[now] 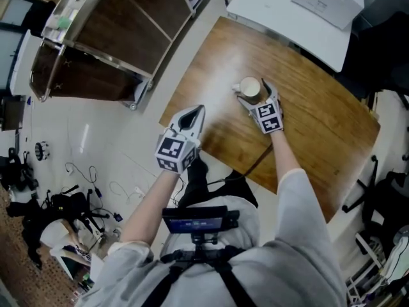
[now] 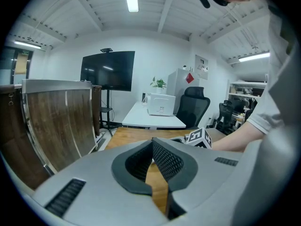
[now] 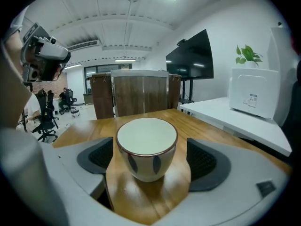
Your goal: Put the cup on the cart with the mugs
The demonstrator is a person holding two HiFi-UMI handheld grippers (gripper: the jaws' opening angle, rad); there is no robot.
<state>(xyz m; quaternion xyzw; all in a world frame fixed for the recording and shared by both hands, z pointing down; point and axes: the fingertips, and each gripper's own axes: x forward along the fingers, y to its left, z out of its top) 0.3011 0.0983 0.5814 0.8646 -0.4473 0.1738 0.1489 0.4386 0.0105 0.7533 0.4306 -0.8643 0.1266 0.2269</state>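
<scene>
**Cup status: released on worktop**

Cup stood upright on wooden worktop, between jaws of R gripper. Jaws were spread wide, pads clear of cup both sides. L gripper was clenched, empty, over worktop edge. Cart stood well apart.

The left gripper, at mid-frame, and the right gripper, to its upper right, have pale grey moulded shells. Each bears a white cube with black square markers. The fingers have black cross-hatched pads. The person wears grey short sleeves and black chest straps with a dark, blue-lit device.
</scene>
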